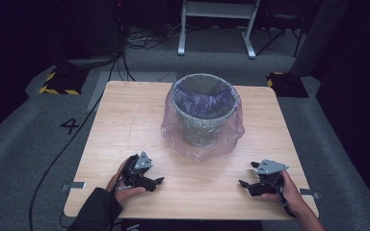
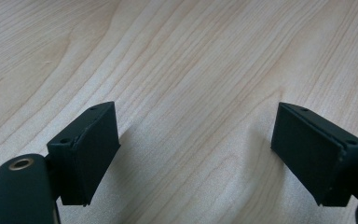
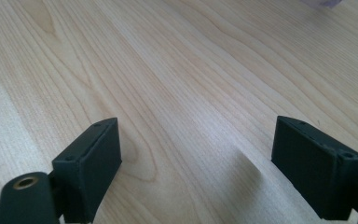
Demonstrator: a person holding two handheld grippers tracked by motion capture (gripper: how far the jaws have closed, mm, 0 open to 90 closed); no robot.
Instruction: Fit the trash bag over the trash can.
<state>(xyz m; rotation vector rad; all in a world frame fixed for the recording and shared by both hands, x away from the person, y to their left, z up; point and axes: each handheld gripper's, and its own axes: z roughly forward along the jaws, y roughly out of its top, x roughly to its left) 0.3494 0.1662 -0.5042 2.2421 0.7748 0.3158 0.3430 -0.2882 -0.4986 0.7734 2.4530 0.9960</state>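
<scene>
**A Bin With a Purple Bag on a Wooden Table**

The room is dark, with a grey carpet floor (image 1: 24,139) and cables on it. A big light wooden table (image 1: 125,125) stands in the middle. Near the far side of the table sits a grey bin (image 1: 203,115). A thin purple bag (image 1: 231,137) lines it and hangs down over its sides. The left gripper (image 1: 160,181) and the right gripper (image 1: 241,183) rest low near the front edge, well apart from the bin. Both have their jaws wide apart, holding nothing.
</scene>
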